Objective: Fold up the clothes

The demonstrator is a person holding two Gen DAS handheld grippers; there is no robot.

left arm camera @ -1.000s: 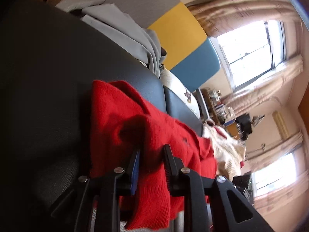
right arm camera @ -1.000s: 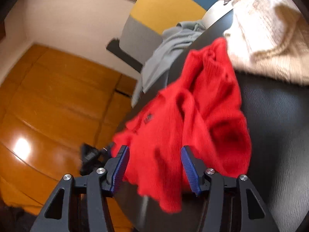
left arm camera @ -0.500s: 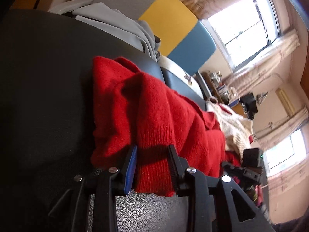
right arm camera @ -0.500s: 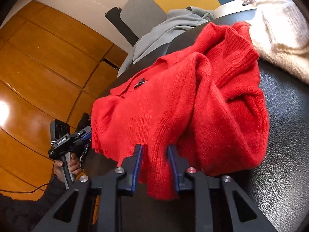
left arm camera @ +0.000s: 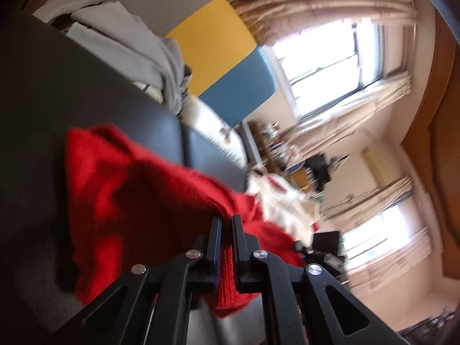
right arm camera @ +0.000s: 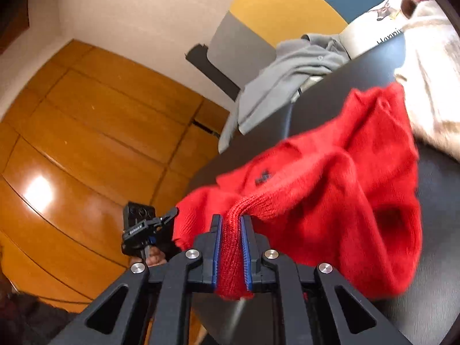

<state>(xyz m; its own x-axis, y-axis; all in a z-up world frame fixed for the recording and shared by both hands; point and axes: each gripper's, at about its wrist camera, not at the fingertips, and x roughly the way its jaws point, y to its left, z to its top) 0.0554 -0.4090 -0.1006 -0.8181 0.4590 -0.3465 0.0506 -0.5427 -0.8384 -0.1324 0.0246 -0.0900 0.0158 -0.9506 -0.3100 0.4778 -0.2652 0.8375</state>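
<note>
A red knit sweater (left arm camera: 138,198) lies bunched on a black leather surface (left arm camera: 72,92). My left gripper (left arm camera: 226,221) is shut on the ribbed hem of the sweater, with red knit pinched between the jaws. In the right wrist view the same red sweater (right arm camera: 339,189) is lifted off the black surface (right arm camera: 437,293), and my right gripper (right arm camera: 231,220) is shut on another stretch of its ribbed edge. The left gripper (right arm camera: 169,215) shows there too, holding the sweater's far corner, with a hand under it.
A grey garment (left arm camera: 138,46) hangs over the back of the surface, also the grey garment (right arm camera: 284,77). A cream knit (left arm camera: 287,204) lies to the right, the cream knit (right arm camera: 431,80). Grey, yellow and blue panels (left arm camera: 212,37) stand behind. Wooden floor (right arm camera: 86,132) lies below.
Both grippers went from open around the sweater's hem to shut on it. The sweater's edge is now raised off the black surface and stretched between them.
</note>
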